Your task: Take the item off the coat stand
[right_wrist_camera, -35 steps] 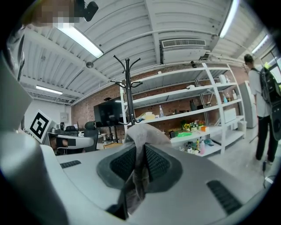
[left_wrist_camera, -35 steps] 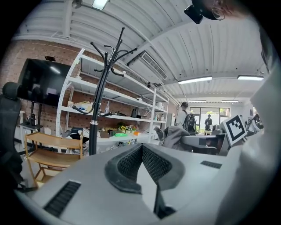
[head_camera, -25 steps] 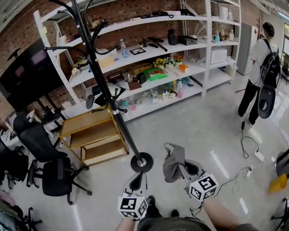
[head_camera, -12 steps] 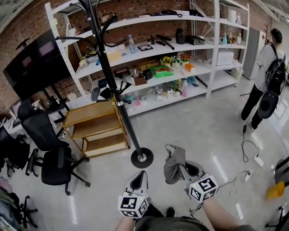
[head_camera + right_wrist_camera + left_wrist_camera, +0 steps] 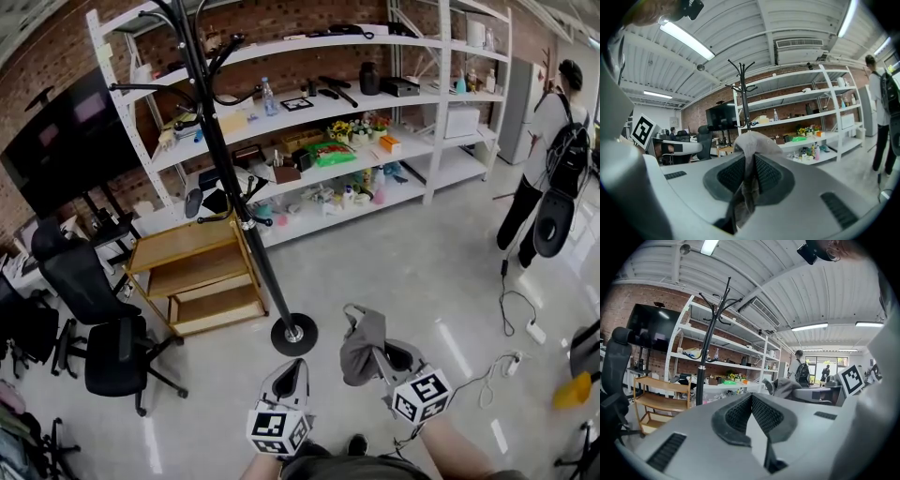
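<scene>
Lower centre: the right hand-held gripper point(image 5: 377, 350) is clamped on a grey cloth item point(image 5: 359, 335), well clear of the bare black coat stand point(image 5: 228, 178) at upper left. The left hand-held gripper point(image 5: 290, 370) is closed and empty. The removal looks finished.

The left gripper point(image 5: 751, 398) and right gripper point(image 5: 751, 164) have broad, rounded shells of smooth light-grey plastic, each cut with dark slotted vents point(image 5: 665, 451). The jaws are lined with black pads point(image 5: 765, 415) of fine dimpled rubber, set in a dark V-shaped surround. Each gripper carries a white cube point(image 5: 277, 431) printed with black square markers on its faces. The person wears a dark olive top point(image 5: 361, 466) and dark shoes point(image 5: 357, 444).
</scene>
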Tool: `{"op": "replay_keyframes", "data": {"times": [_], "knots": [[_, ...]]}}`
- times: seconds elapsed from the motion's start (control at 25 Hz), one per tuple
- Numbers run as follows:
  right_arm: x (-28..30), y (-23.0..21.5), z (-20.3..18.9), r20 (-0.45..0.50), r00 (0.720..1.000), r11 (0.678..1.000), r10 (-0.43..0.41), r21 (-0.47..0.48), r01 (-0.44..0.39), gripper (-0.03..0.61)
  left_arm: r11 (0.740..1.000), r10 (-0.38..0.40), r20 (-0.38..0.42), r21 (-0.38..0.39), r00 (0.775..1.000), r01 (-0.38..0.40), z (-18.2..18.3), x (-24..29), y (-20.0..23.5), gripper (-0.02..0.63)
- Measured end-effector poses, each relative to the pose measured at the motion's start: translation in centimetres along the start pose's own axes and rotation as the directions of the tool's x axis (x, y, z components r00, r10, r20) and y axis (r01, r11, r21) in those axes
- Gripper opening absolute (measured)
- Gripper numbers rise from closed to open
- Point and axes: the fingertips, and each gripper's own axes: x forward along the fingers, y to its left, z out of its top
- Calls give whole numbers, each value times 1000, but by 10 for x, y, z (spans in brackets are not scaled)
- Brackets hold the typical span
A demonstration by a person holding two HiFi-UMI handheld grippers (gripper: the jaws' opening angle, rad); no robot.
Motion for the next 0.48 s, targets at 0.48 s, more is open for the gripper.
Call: {"op": "replay_keyframes", "data": {"times": [0.48], "knots": [[9, 14, 7, 14, 1000, 1000, -8, -4, 8, 46, 1000, -6, -4, -14, 1000, 6, 1, -2, 17, 8]]}}
